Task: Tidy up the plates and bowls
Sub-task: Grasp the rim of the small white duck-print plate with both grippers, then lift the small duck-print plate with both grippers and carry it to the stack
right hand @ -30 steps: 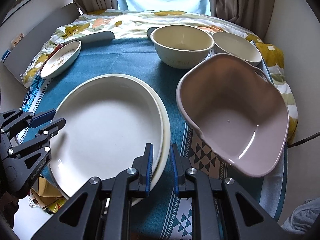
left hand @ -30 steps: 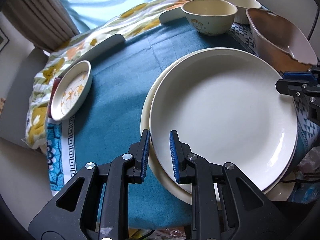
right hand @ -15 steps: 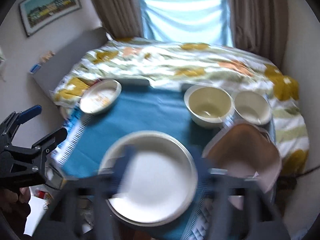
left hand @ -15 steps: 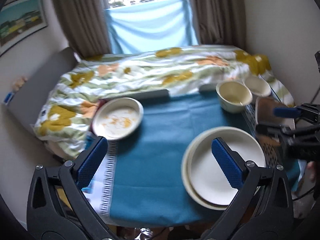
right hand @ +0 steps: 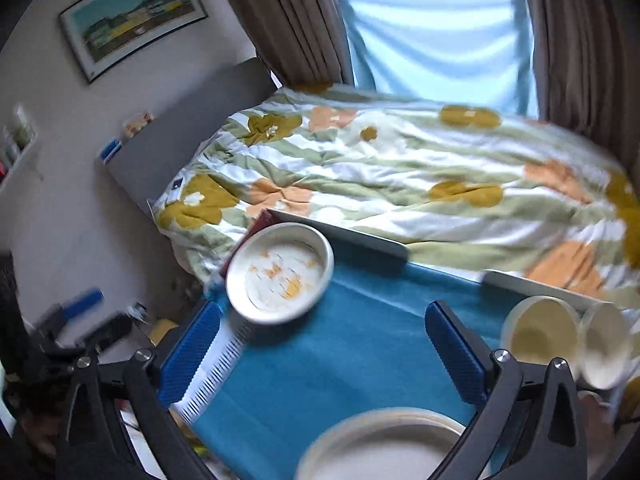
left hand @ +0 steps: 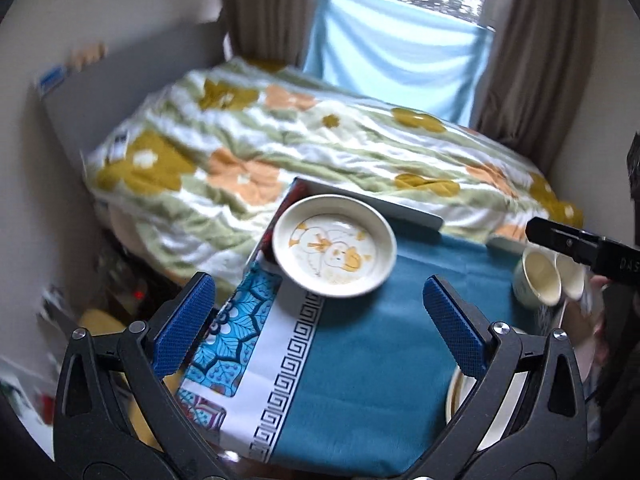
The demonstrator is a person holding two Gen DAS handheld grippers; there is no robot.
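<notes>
Both grippers have let go of the stacked plates and lifted away.
Left gripper (left hand: 318, 322) and right gripper (right hand: 320, 354) stand spread, empty; plates (right hand: 384, 446) lie on the blue cloth (right hand: 360, 352), dish (left hand: 334, 244) and bowls (right hand: 540, 336) apart.

Left gripper (left hand: 320, 326) and right gripper (right hand: 322, 350) both gape wide, holding nothing, right just opened.

Small dish (right hand: 280, 278) at cloth's (right hand: 340, 360) far-left corner; bowls (right hand: 540, 336) far right (touching).
</notes>
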